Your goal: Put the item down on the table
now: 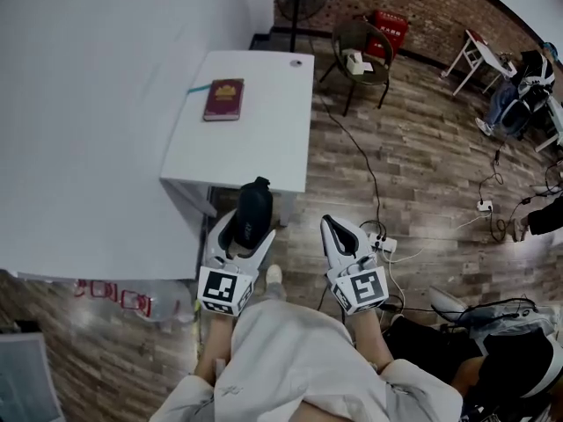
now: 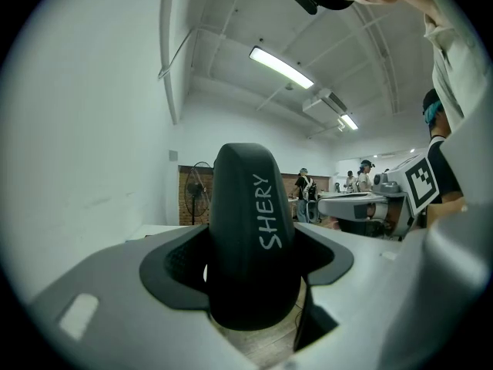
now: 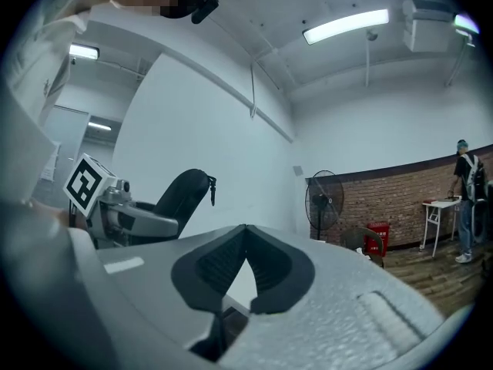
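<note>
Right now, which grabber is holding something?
The left gripper: its jaws clamp a black case marked SHERY. The right gripper has its jaws closed together with nothing between them.

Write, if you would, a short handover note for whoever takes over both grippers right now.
Left gripper: jaws closed on the black case, held near the front edge of the white table.
Right gripper: jaws together, empty.
Table: a maroon booklet lies toward its far left.
Done: case is in hand.
Left: bring it over the table, set it down, release.
</note>
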{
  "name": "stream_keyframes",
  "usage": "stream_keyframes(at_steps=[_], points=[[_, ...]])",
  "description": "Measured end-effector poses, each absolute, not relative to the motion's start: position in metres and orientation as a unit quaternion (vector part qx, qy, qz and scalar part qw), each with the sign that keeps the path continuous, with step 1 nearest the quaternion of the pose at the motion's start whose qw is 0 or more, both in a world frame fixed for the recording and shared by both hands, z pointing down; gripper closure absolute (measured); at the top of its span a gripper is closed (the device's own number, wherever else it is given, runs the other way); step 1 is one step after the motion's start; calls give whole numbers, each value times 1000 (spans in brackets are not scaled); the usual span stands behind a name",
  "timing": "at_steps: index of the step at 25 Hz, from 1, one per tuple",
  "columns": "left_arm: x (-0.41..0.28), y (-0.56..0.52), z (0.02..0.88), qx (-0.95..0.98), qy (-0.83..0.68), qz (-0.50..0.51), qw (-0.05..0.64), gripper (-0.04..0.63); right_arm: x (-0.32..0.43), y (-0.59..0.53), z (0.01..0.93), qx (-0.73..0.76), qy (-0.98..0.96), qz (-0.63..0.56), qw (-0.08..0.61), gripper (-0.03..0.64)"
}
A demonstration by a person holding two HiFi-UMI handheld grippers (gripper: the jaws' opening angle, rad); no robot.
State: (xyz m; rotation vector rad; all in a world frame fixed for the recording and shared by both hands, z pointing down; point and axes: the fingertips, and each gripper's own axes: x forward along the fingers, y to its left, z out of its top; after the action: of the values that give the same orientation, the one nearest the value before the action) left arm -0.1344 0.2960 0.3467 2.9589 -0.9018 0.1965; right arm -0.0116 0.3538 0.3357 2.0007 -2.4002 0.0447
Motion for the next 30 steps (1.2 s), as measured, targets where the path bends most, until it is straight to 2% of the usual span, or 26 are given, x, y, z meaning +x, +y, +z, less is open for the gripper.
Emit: stream_keyframes(at_steps=[16, 30], points=[[-122, 152, 366, 965, -250, 63, 42, 247, -10, 220, 351, 670, -742, 23, 28, 613], [-71, 88, 387, 959, -266, 74, 58, 247, 42, 151, 370, 655, -754, 40, 32, 612]])
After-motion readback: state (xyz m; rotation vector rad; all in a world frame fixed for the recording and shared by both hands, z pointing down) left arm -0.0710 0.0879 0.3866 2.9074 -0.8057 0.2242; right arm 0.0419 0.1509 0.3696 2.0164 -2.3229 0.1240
